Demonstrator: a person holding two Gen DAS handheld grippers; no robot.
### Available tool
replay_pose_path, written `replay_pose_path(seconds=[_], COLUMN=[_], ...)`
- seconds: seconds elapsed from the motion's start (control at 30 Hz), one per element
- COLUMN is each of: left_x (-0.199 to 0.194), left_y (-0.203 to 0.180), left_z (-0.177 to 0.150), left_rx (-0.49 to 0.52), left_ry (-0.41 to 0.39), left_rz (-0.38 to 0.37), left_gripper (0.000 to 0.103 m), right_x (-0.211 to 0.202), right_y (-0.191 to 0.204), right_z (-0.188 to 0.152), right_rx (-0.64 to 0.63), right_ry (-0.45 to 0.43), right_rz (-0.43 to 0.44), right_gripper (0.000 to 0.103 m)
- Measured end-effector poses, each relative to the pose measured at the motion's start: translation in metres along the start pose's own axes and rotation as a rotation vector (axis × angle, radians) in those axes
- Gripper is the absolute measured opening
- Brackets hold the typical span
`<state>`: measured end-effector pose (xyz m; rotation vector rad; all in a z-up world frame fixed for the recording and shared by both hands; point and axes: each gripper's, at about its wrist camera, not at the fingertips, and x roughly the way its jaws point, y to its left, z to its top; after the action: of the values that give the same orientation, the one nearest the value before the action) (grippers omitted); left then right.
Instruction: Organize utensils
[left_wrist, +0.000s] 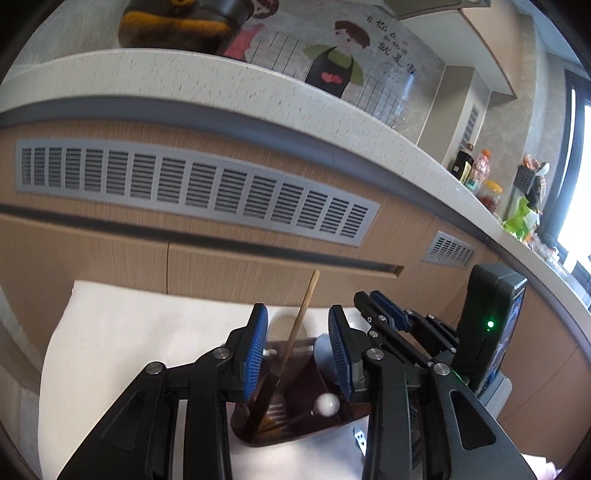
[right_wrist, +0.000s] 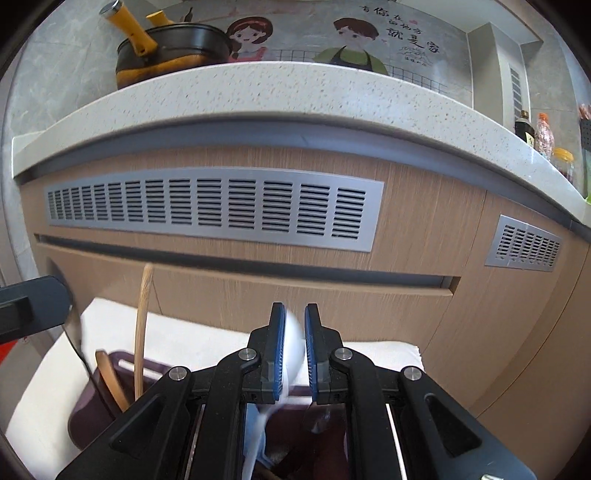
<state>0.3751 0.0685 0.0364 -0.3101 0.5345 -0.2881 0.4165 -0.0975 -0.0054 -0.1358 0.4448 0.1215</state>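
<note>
Right jaws: the right gripper (right_wrist: 294, 328) has its blue pads pressed against a white spoon (right_wrist: 293, 345), whose pale bowl sits between them; the handle runs down and left below the fingers, blurred.
Left jaws: the left gripper (left_wrist: 298, 345) stands spread wide with nothing between its pads; a wooden chopstick (left_wrist: 300, 325) rises through the gap without touching either pad.
Holder: a dark brown utensil holder (left_wrist: 295, 417) with slotted compartments rests on a white cloth (left_wrist: 122, 332), directly under both grippers.
Holder contents: the chopstick leans upright, its dark lower end inside the holder; a white ball-shaped knob (left_wrist: 327, 405) shows near the right pad. From the right wrist view, a wooden spoon handle (right_wrist: 110, 380) and a thin dark metal handle (right_wrist: 79, 343) also stand in the holder's left side.
Spoon look: glossy white, smooth, motion-smeared, so its exact outline is unclear.
Surroundings: wood-grain cabinet (right_wrist: 424, 236) with grey vent grilles (right_wrist: 221, 206), speckled countertop (right_wrist: 295, 88) above, black and yellow pot (right_wrist: 166, 51) on it.
</note>
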Motion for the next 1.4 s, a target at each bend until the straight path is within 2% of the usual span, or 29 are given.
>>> replay_pose_path(seconds=[0.03,0.07,0.37,0.8,0.93,1.17,1.3,1.4], left_x=[0.000,-0.001,-0.019,-0.038,-0.041,-0.045,-0.052,-0.055], left_y=[0.000,0.000,-0.006,0.011,0.020,0.030,0.035,0.036], left_z=[-0.002,-0.003,-0.012,-0.026,-0.032,-0.040,-0.045,-0.047], left_rx=[-0.004,-0.004,0.007,-0.032,-0.061,-0.084,-0.095,-0.106], left_ry=[0.007,0.010,0.013,0.039,0.051,0.072,0.074,0.086], left_rz=[0.000,0.002,0.032,0.043,0.029,0.024,0.016,0.001], left_gripper=[0.043,0.046,0.051,0.053,0.054,0.055,0.057,0.058], right_x=[-0.002,-0.004,-0.020,0.004,0.011,0.017,0.014,0.027], right_y=[0.000,-0.002,-0.006,-0.008,-0.008,-0.004,-0.013,-0.018], right_z=[-0.001,-0.003,0.002,-0.010,-0.010,0.001,0.025,0.046], right_rx=[0.003,0.008,-0.007,0.017,0.009,-0.063,-0.065,-0.067], right_ry=[0.002,-0.001,0.021,0.213,0.241,0.304,0.341,0.458], right_rz=[0.009,0.020,0.095,0.183,0.175,0.146,0.208,0.293], right_gripper=[0.024,0.025,0.026,0.025,0.025,0.024,0.025,0.027])
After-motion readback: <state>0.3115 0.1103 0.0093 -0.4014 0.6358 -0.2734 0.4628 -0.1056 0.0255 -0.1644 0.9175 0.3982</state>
